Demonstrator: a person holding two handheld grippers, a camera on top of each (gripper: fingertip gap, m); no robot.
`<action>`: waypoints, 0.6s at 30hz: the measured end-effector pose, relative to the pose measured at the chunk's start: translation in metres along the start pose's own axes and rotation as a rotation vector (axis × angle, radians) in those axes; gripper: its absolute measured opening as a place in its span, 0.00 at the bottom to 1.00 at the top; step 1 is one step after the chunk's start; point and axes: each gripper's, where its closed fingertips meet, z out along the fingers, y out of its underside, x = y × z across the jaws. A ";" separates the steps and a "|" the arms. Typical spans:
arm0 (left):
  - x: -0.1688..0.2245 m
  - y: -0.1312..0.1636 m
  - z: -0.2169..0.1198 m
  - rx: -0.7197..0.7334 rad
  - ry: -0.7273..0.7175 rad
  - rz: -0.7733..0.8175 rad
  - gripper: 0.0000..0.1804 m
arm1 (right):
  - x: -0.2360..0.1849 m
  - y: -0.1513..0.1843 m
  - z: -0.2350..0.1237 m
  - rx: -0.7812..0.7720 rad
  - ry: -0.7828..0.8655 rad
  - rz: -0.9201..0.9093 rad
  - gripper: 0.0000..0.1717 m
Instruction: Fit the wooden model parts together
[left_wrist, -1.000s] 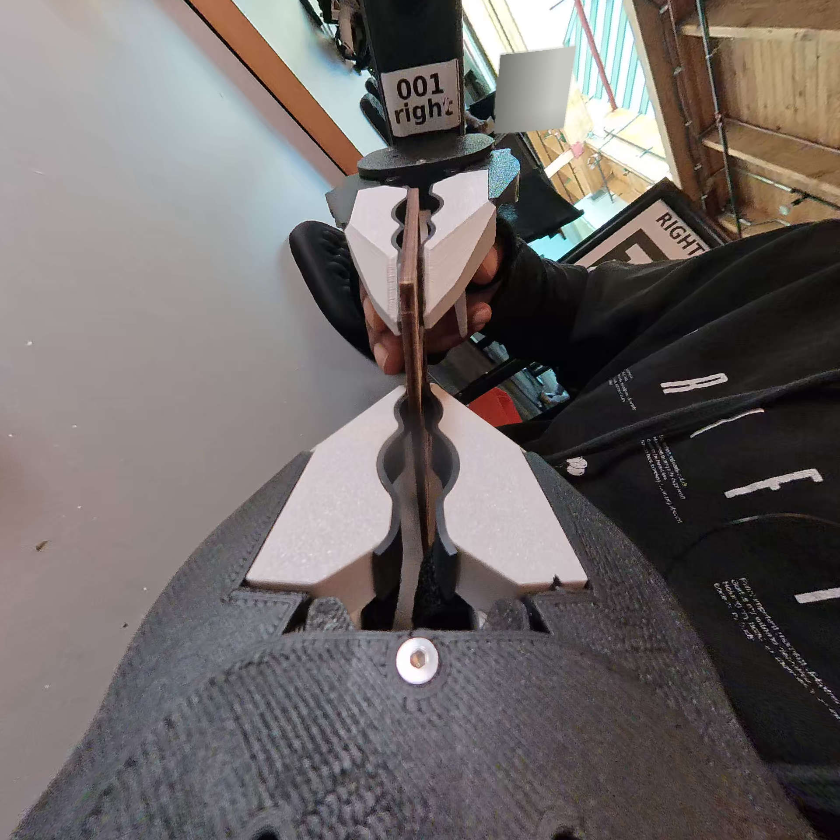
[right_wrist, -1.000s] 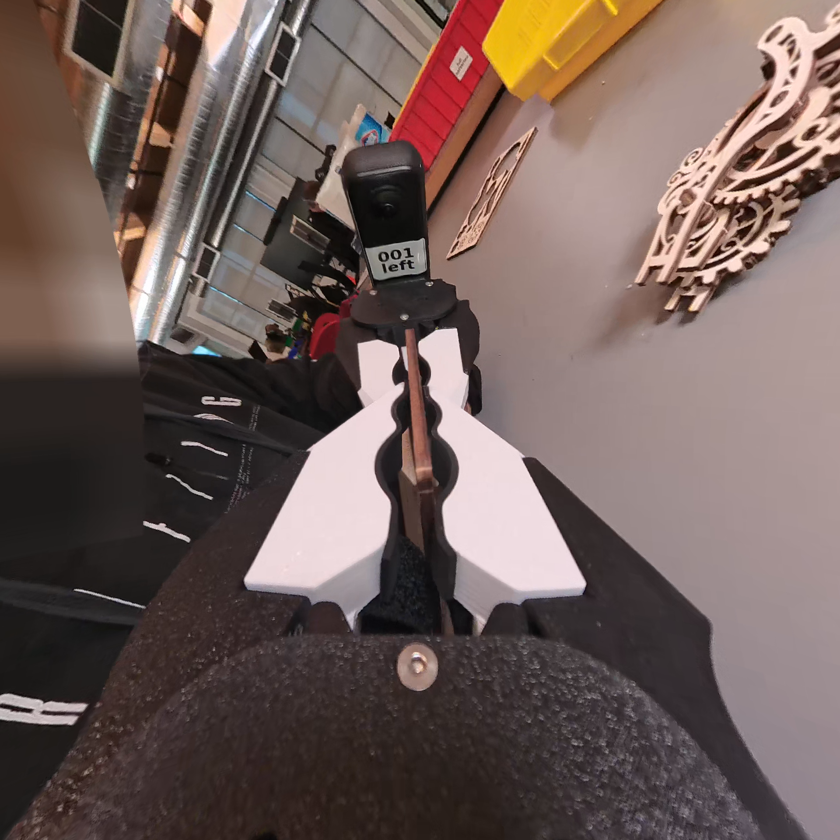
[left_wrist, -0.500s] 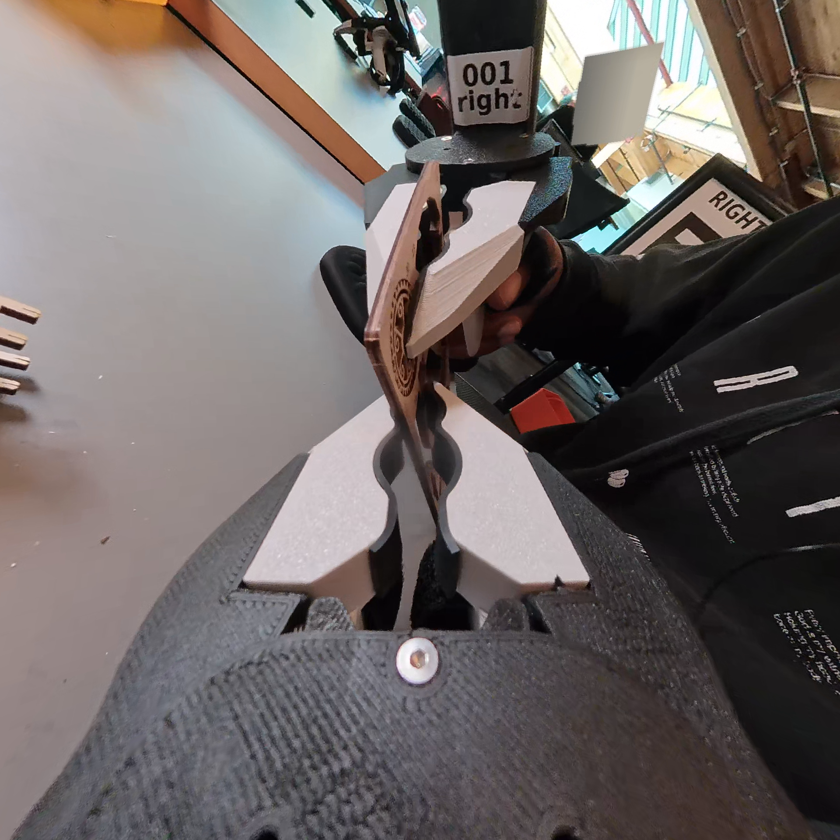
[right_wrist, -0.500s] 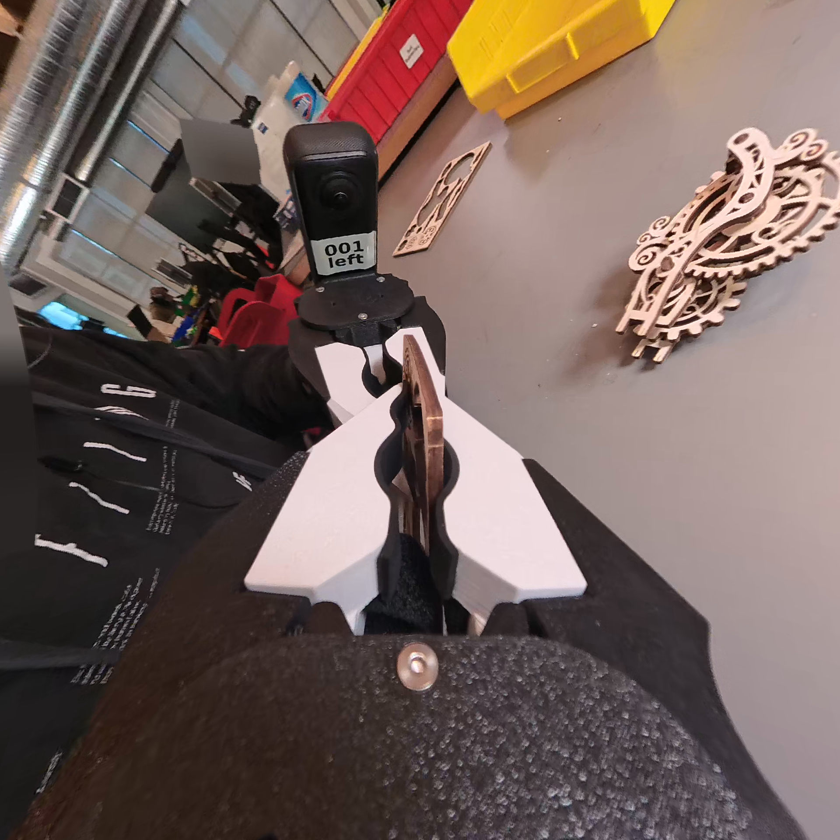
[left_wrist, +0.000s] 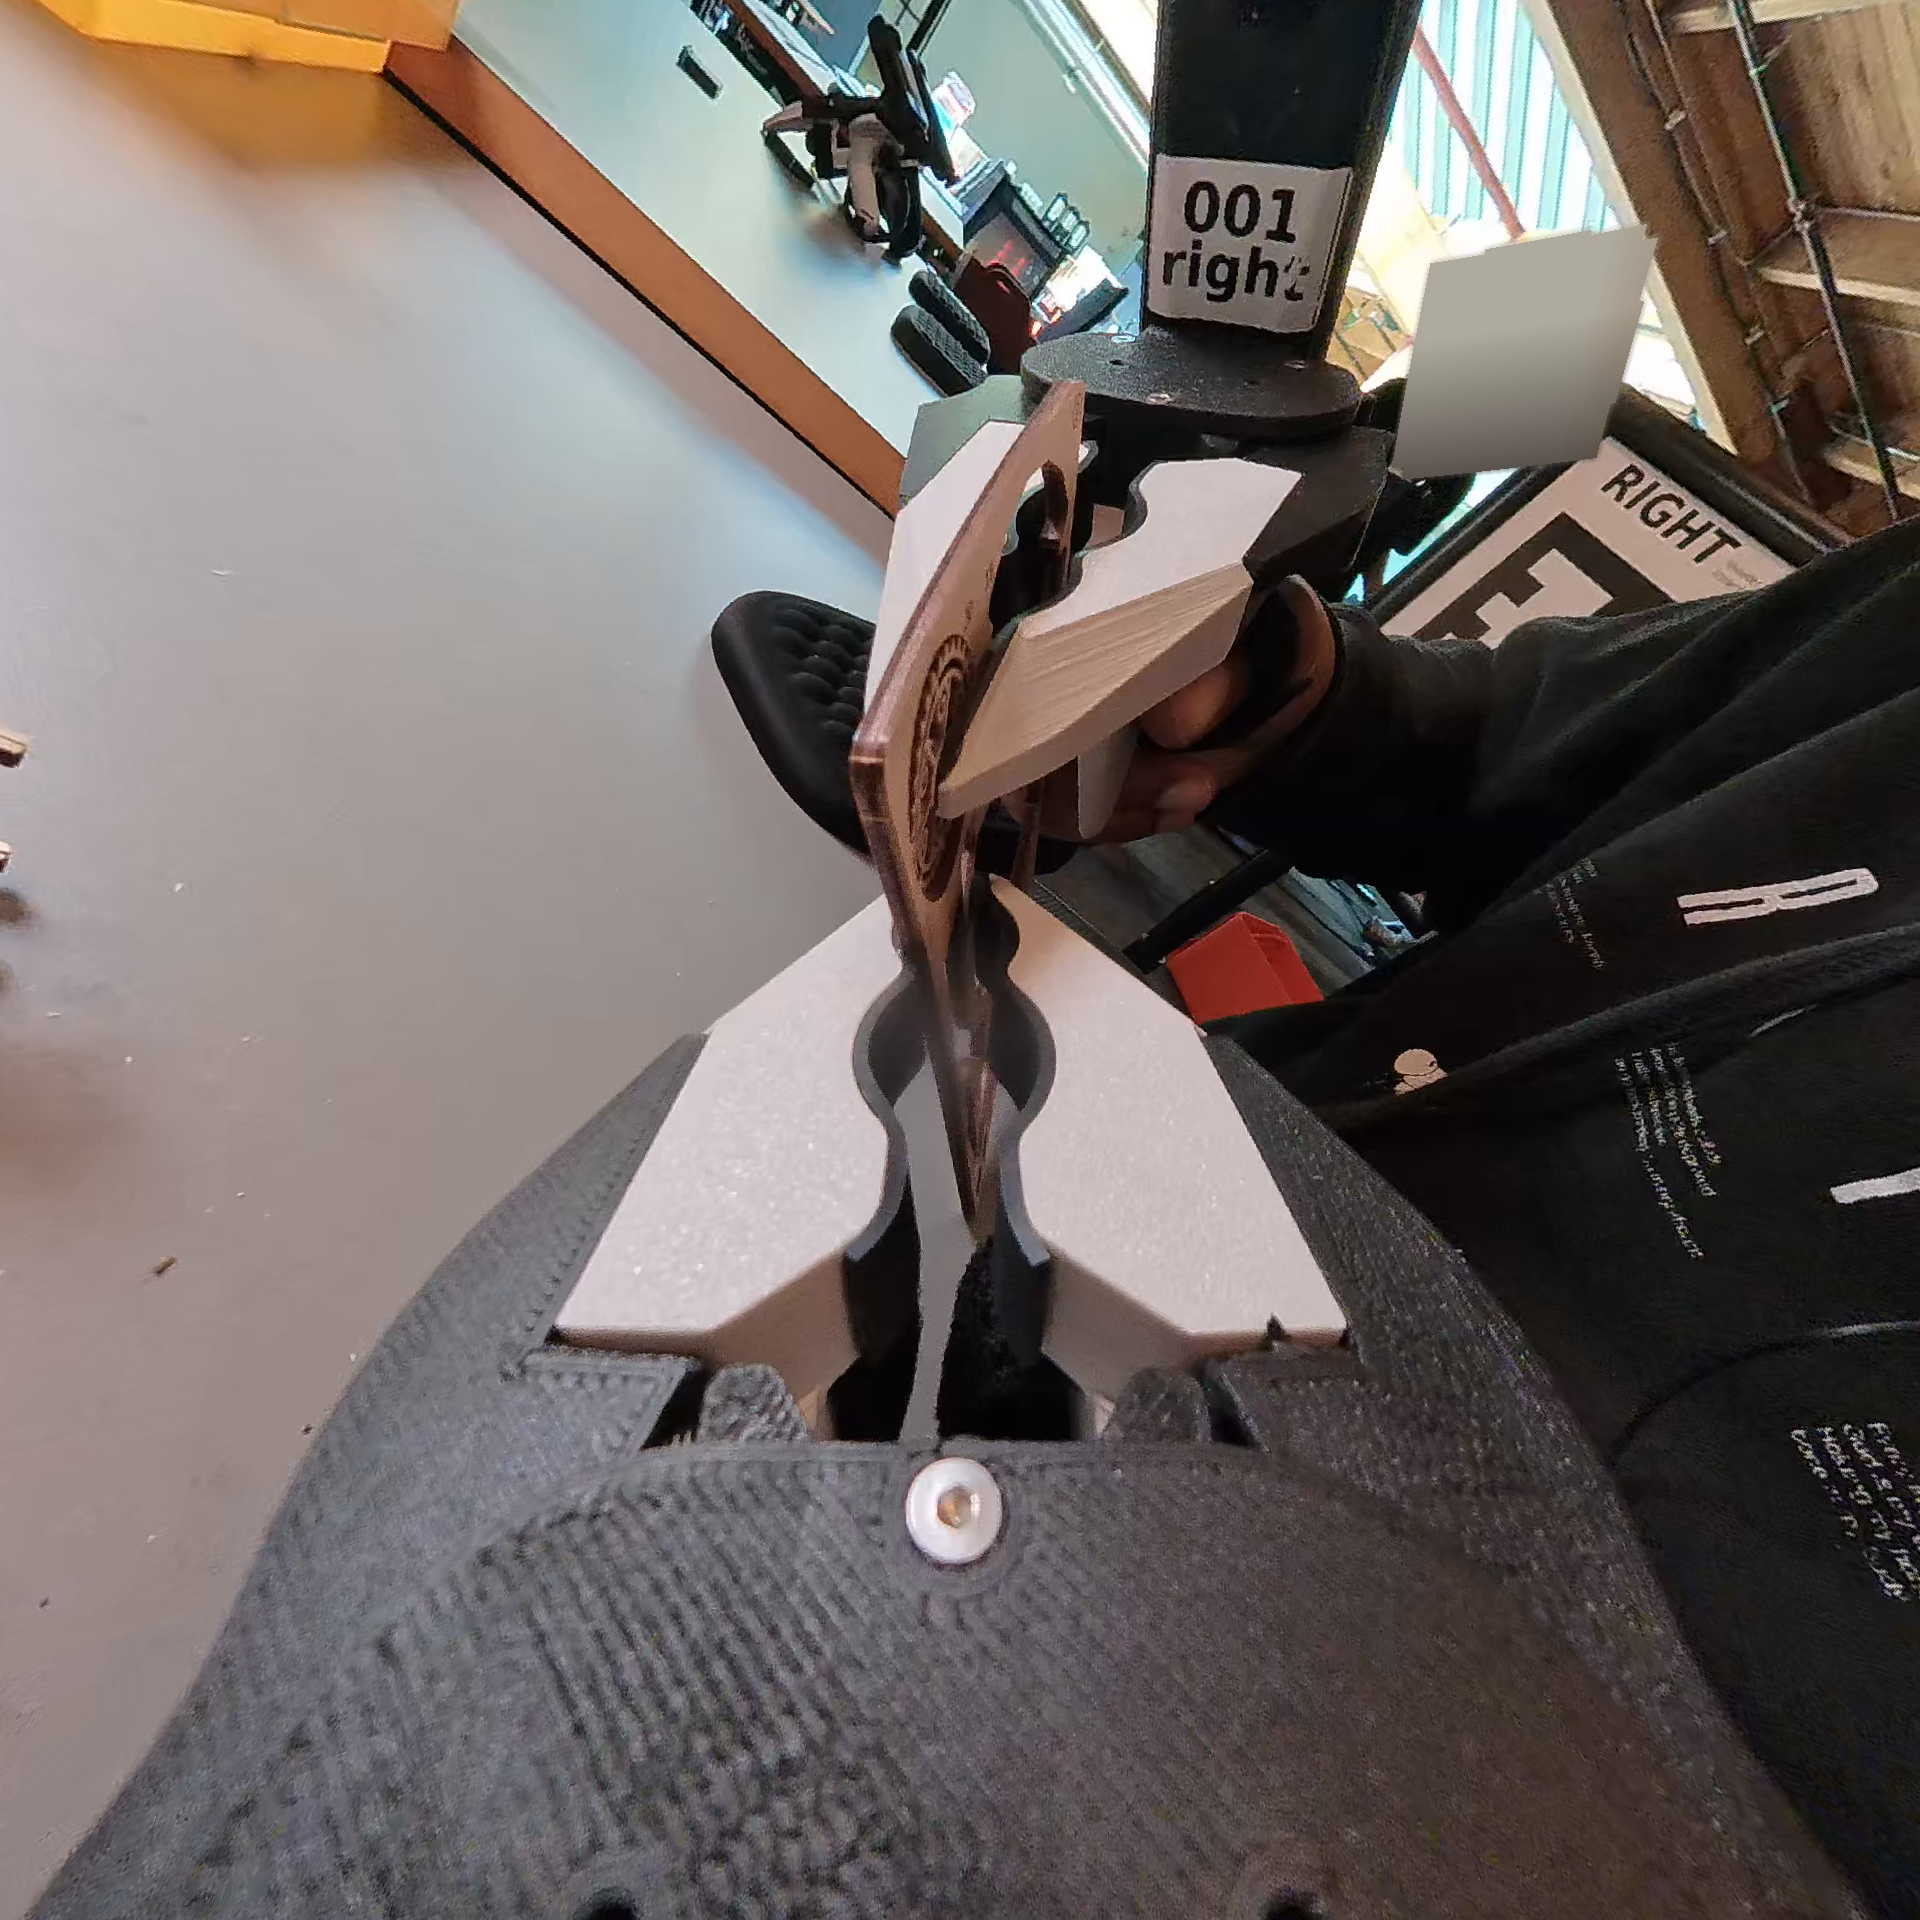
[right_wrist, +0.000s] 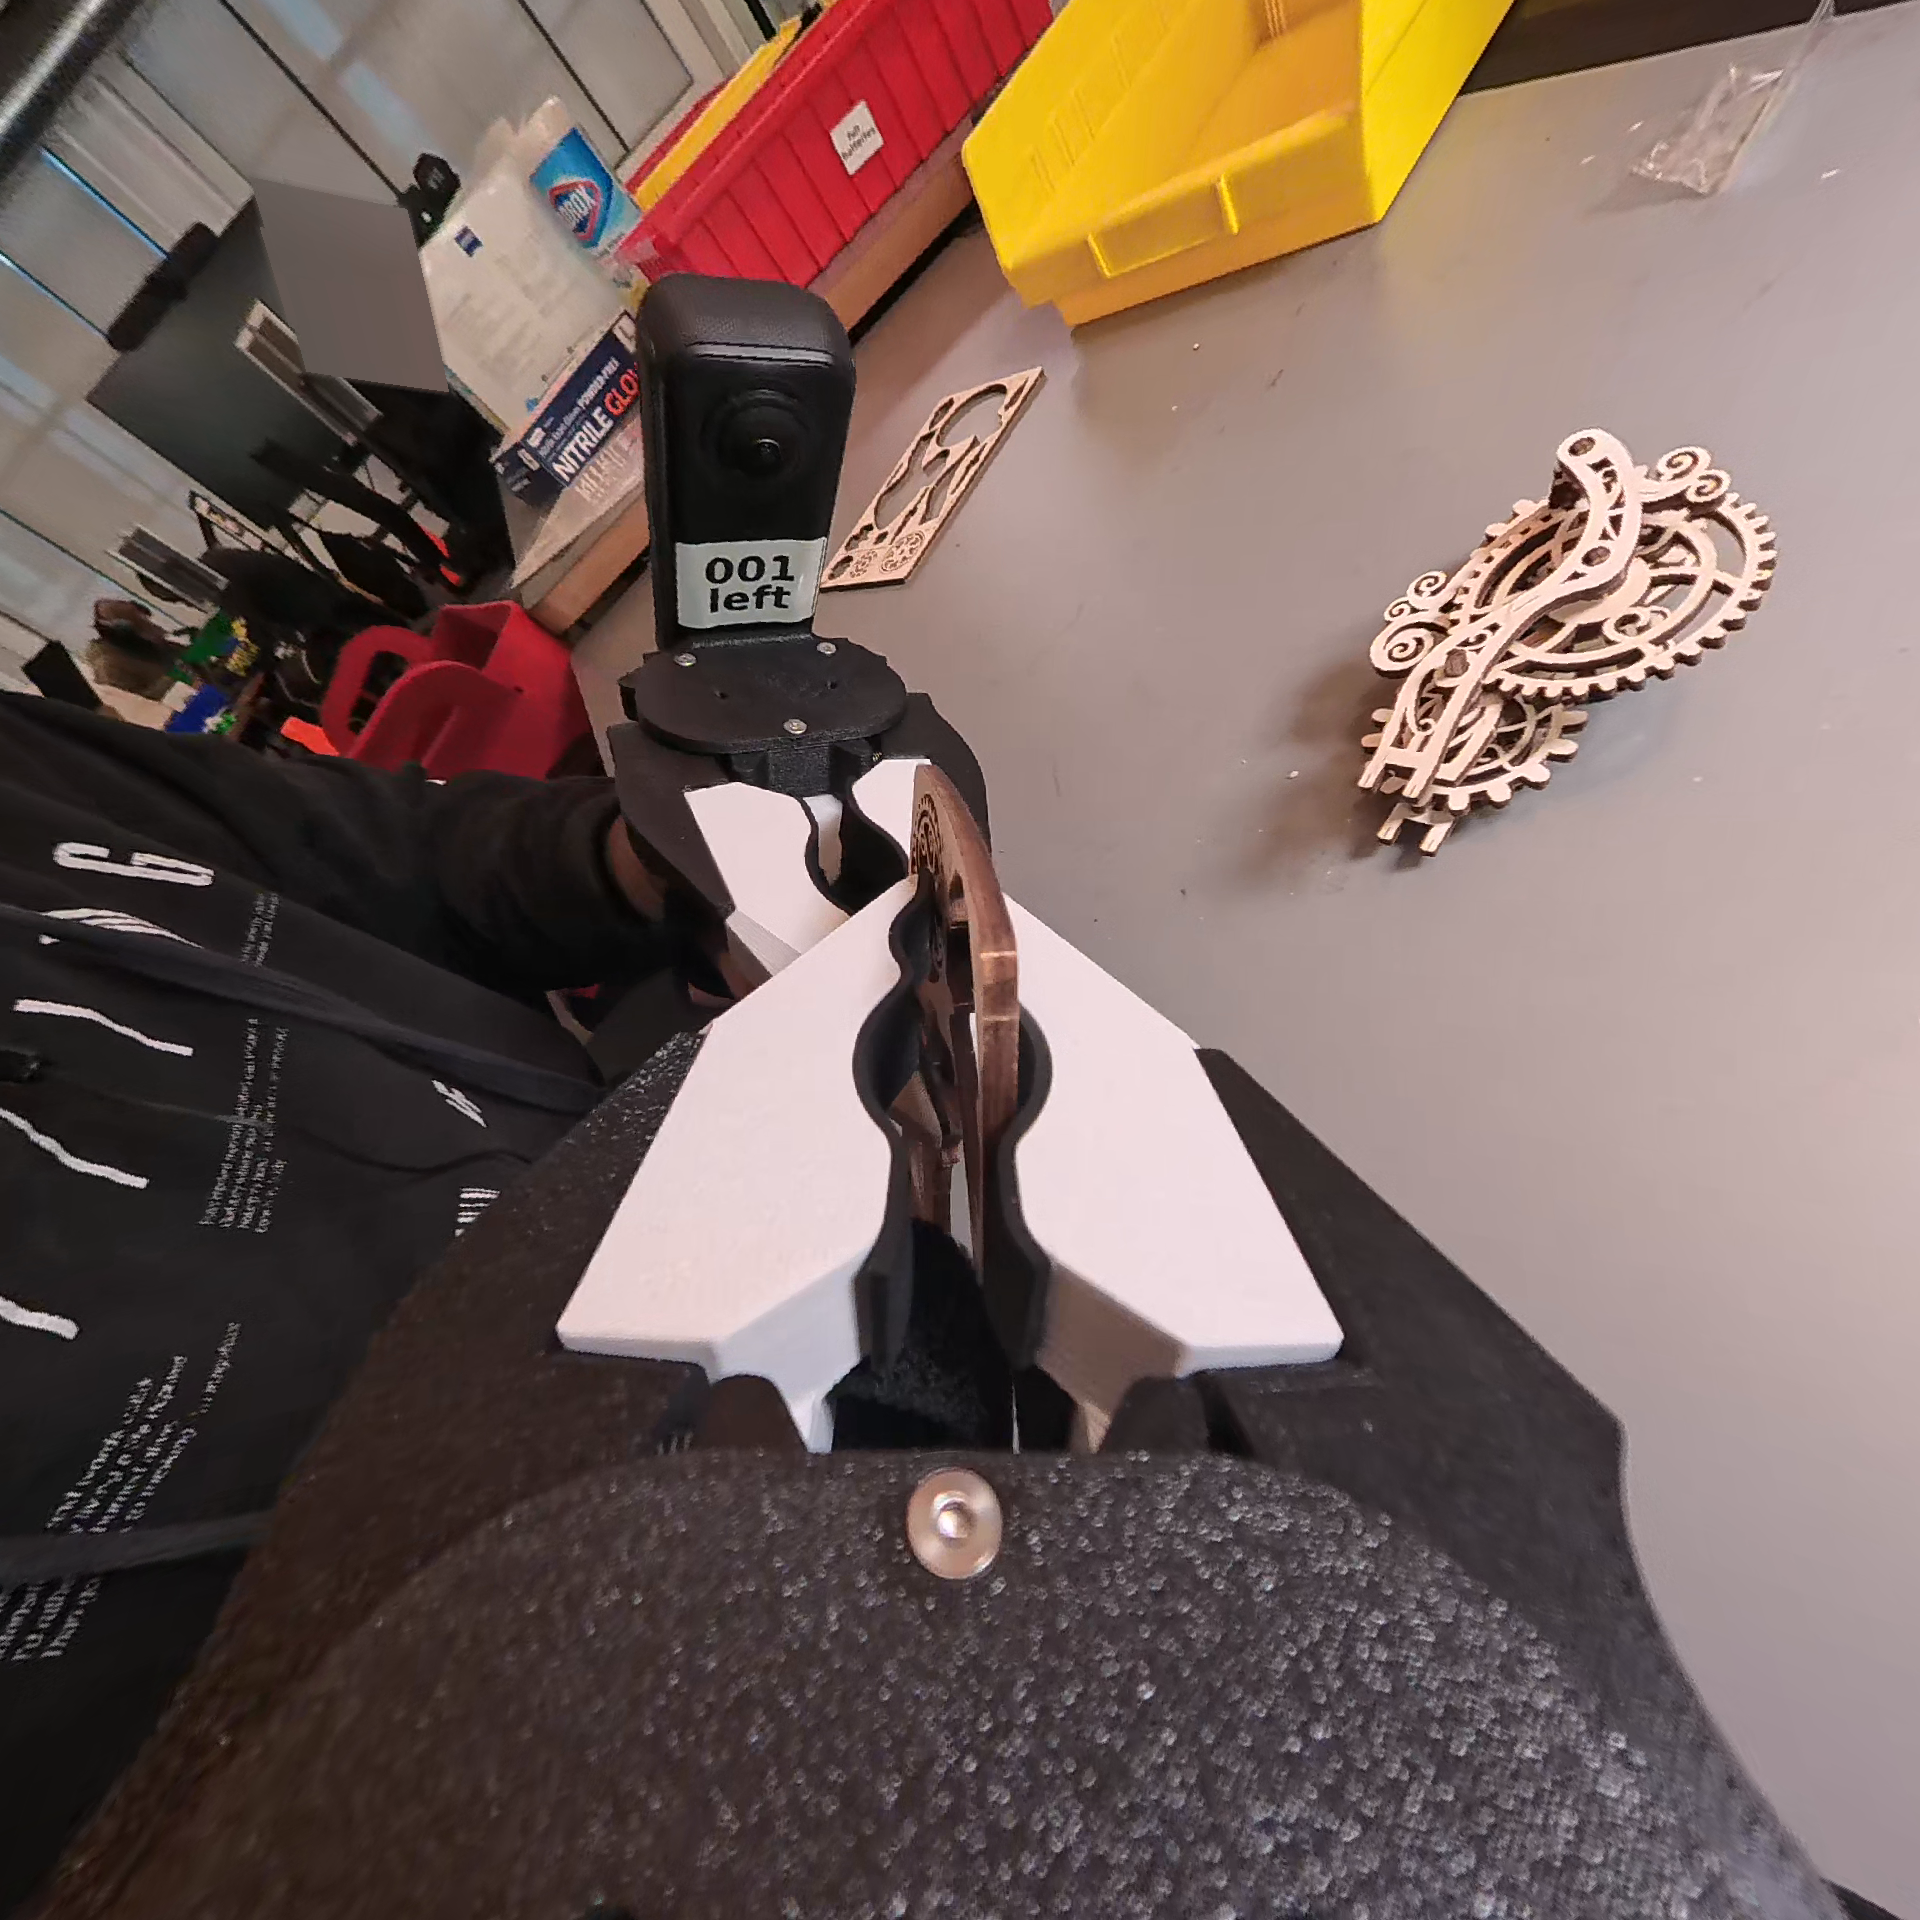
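Between our two grippers hangs a thin brown wooden plate (left_wrist: 914, 790), clear of the grey table (left_wrist: 312, 623). From the left wrist view, our left gripper (left_wrist: 951, 914) is clamped on the plate's near edge, the wood running edge-on down the slot between its white fingers (left_wrist: 790, 1122). Opposite, the right gripper (left_wrist: 971, 769) clenches the far part of that same engraved plate, one white finger lying flat against its patterned face. Over to the right wrist view: the right gripper (right_wrist: 961, 914) has the plate's curved rim (right_wrist: 992, 966) standing up between its fingertips, pads closed on it, while the left gripper (right_wrist: 831, 831) faces us just beyond. Well off to the right on the table lies a pale, partly built gear assembly (right_wrist: 1558, 634), and farther back a flat cut-out sheet (right_wrist: 935, 478) near a yellow bin (right_wrist: 1226, 135). So by our reckoning the fitting is only partway: this plate is shared between both claws, not yet joined to that assembly.
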 end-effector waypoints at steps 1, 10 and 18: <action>0.001 0.000 0.000 0.001 0.002 0.005 0.02 | -0.001 0.000 0.000 0.002 -0.009 0.016 0.02; 0.008 0.002 -0.001 -0.019 0.075 -0.015 0.01 | -0.006 0.000 0.003 -0.049 -0.094 0.005 0.08; 0.005 0.003 0.001 -0.035 0.030 0.021 0.02 | -0.007 0.003 0.001 -0.029 -0.140 0.041 0.02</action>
